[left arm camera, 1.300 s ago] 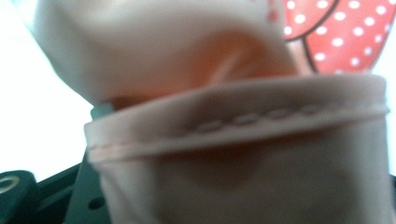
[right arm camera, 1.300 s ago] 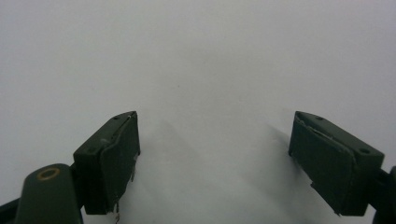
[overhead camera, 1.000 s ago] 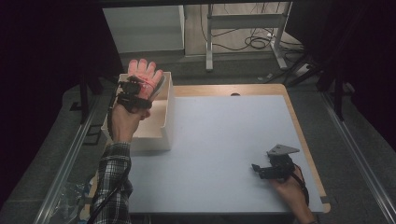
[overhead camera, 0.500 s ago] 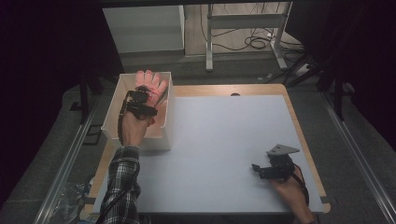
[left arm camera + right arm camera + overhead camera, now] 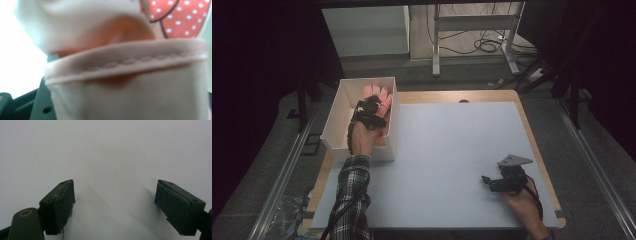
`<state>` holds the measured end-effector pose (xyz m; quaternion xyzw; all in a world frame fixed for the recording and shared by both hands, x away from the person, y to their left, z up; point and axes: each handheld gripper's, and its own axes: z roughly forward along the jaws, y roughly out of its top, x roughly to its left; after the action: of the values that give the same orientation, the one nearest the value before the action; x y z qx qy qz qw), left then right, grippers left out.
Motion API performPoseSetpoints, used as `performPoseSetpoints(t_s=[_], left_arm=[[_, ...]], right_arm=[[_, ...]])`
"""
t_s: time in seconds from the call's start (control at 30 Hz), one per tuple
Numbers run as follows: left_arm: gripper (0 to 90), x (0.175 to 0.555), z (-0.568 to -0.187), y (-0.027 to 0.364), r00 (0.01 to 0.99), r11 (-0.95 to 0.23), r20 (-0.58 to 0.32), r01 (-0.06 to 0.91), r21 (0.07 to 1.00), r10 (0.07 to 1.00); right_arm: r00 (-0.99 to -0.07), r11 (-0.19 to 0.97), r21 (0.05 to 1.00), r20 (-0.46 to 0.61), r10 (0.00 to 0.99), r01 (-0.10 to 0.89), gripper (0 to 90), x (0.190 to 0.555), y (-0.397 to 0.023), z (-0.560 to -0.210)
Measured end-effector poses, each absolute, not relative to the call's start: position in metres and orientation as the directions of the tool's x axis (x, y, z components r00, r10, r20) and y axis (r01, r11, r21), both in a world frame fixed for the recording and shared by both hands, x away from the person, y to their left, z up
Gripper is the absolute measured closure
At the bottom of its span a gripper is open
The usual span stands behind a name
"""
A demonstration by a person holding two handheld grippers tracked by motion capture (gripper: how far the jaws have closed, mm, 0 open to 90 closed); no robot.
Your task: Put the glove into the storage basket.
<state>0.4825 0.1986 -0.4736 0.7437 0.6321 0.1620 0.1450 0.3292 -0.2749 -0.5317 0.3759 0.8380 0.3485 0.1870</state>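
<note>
A pale pink cloth (image 5: 378, 93) with a red, white-dotted patch hangs inside the white box (image 5: 332, 120) at the table's left edge. My left gripper (image 5: 371, 106) is down in that box and shut on the cloth. In the left gripper view the stitched hem of the pink cloth (image 5: 125, 75) drapes right over the jaws and hides them. My right gripper (image 5: 486, 180) rests low over the white table top (image 5: 452, 145) near the front right, a grey plate on top. Its jaws (image 5: 115, 182) stand wide open with bare white surface between them.
The box's right wall (image 5: 393, 120) borders the white mat. The wooden table edge (image 5: 539, 150) runs along the right. Behind the table stand a white cabinet (image 5: 364, 30) and a metal frame (image 5: 472, 35) with cables on the floor.
My left gripper has gone forward and down with the pink cloth, from above the box's near part to inside it. The right gripper has stayed still.
</note>
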Motion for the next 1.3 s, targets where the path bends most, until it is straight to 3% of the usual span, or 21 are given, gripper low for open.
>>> performPoseSetpoints(t_s=[0.2, 0.8, 1.3], left_arm=[[36.6, 0.488, -0.478, 0.195, 0.148, -0.163, 0.067, 0.905, 0.393, 0.987], [6.7, 0.493, -0.482, 0.198, 0.134, -0.139, 0.041, 0.922, 0.362, 0.990], [5.1, 0.481, -0.462, 0.206, 0.161, -0.141, -0.009, 0.887, 0.440, 0.987]], right_arm=[[-0.648, 0.475, 0.725, -0.052, 0.760, 0.499, 16.7, 0.329, -0.275, -0.532], [-0.647, 0.475, 0.725, -0.052, 0.760, 0.499, 16.7, 0.329, -0.275, -0.532], [-0.647, 0.475, 0.725, -0.053, 0.760, 0.498, 16.7, 0.329, -0.275, -0.532]])
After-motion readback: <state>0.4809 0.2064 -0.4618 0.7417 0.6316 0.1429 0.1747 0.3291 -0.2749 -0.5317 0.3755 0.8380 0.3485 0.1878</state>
